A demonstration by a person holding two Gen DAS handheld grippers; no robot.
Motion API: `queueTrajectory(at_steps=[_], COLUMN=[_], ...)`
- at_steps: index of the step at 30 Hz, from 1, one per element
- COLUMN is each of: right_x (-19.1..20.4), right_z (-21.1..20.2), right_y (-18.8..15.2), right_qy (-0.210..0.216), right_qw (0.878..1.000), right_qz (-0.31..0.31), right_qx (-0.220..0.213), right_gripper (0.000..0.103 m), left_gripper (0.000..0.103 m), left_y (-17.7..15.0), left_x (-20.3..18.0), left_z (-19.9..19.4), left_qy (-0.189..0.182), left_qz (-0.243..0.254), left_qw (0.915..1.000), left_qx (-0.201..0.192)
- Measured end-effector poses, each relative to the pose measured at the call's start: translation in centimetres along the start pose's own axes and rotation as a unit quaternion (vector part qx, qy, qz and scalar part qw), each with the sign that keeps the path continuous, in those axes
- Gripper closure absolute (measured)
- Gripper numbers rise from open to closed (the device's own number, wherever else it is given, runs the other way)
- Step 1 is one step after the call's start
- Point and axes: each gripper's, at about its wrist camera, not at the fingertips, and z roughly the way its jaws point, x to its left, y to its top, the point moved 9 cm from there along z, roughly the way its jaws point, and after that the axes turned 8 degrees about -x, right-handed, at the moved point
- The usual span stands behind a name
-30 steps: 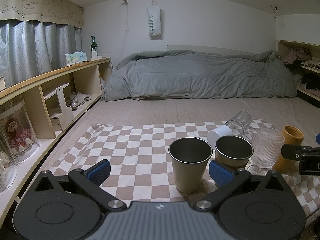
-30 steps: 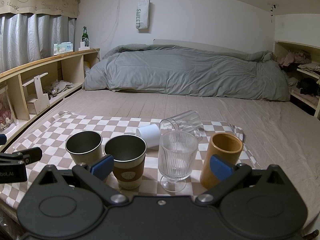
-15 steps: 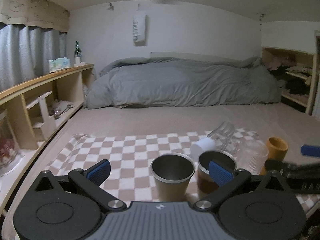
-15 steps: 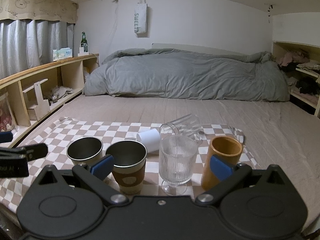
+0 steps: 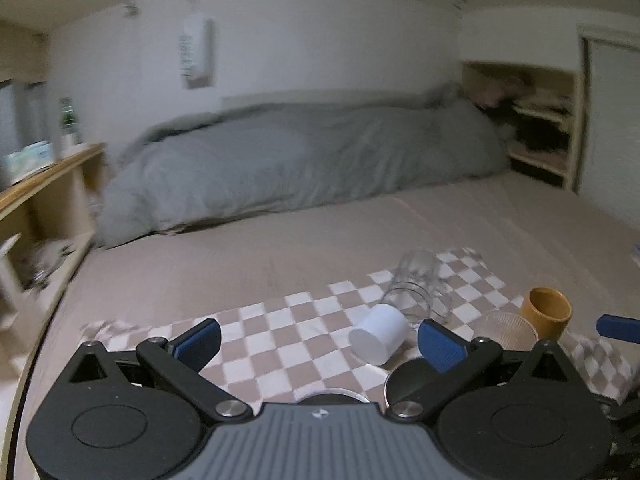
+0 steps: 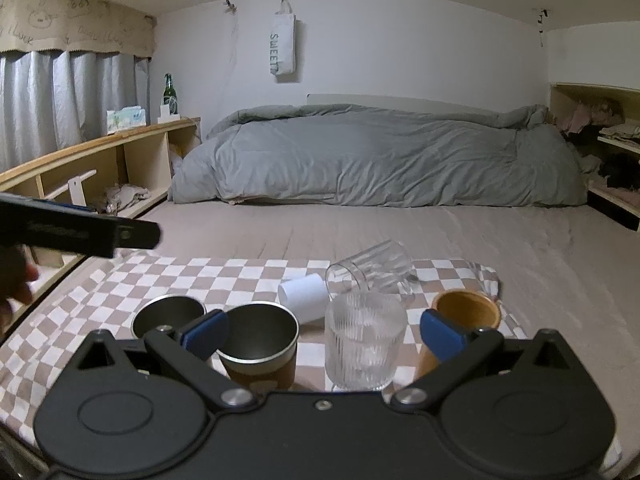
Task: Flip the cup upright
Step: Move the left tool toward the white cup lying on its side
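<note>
The left hand-held gripper (image 5: 318, 342) is hovering with its blue-padded fingers (image 5: 199, 338) spread wide and nothing between them, low over the checkered cloth (image 5: 280, 344) that is lying on the bed (image 5: 280, 252). The right hand-held gripper (image 6: 323, 330) is likewise standing spread and empty, just in front of a row of upright cups. The white cup (image 5: 379, 334) is lying on its side on the cloth, its closed bottom facing the left wrist camera, and the clear glass mug (image 5: 416, 284) is lying tipped over right behind it, the two looking as if they are touching. In the right wrist view, the white cup (image 6: 303, 297) is sitting behind the sleeved steel cup (image 6: 260, 350) and beside the ribbed glass (image 6: 365, 344), with the plain steel cup (image 6: 168, 316) at the left end and the amber cup (image 6: 466, 314) at the right. A grey duvet (image 6: 376, 156) is lying bunched at the far end of the bed. The left view is showing motion blur.
</note>
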Motion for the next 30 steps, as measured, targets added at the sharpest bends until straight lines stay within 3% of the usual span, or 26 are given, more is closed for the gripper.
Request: queueTrajectory(at_steps=[3,6,12,13,20,22,24,30], right_x=[-0.5,-1.1,-2.2,-2.3,-3.7,-4.1,-4.5,-5.0], right_z=[0.8,1.5,2.6,2.9,4.3,4.8,5.2,5.8], right_y=[-0.1,-0.2,-0.7,-0.7,-1.1,-1.3,-1.5,-1.7], right_qy=[0.001,0.002,0.000,-0.001,-0.007,-0.009,-0.012,-0.016], right_qw=[1.000,1.000,0.999,0.999,0.997,0.997,0.996,0.996], right_qz=[0.011,0.022,0.044,0.047,0.062,0.066,0.069,0.074], right_qx=[0.006,0.011,0.021,0.022,0.036,0.042,0.047,0.053], right_gripper=[0.000,0.000,0.000,0.000,0.000,0.000,0.000,0.000], left_gripper=[0.000,0.000,0.006,0.011,0.015,0.021,0.030,0.030], left_y=[0.9,0.8,0.2,-0.2,-2.8,-3.5,-4.1,-6.1], left_x=[-0.4,-1.7,-3.3,-3.6,-5.9,-6.6,-6.9,-7.8], left_z=[3.2,6.1,12.1,13.1,19.1,20.7,22.1,25.0], left_qy=[-0.051,-0.117,-0.135,-0.139,-0.151,-0.150,-0.139,-0.147], left_qz=[0.032,0.073,0.143,0.154,0.222,0.238,0.247,0.252], left_qw=[0.9975,0.9870,0.9704,0.9662,0.9373,0.9293,0.9233,0.9087], left_qx=[0.038,0.082,0.140,0.154,0.222,0.240,0.259,0.299])
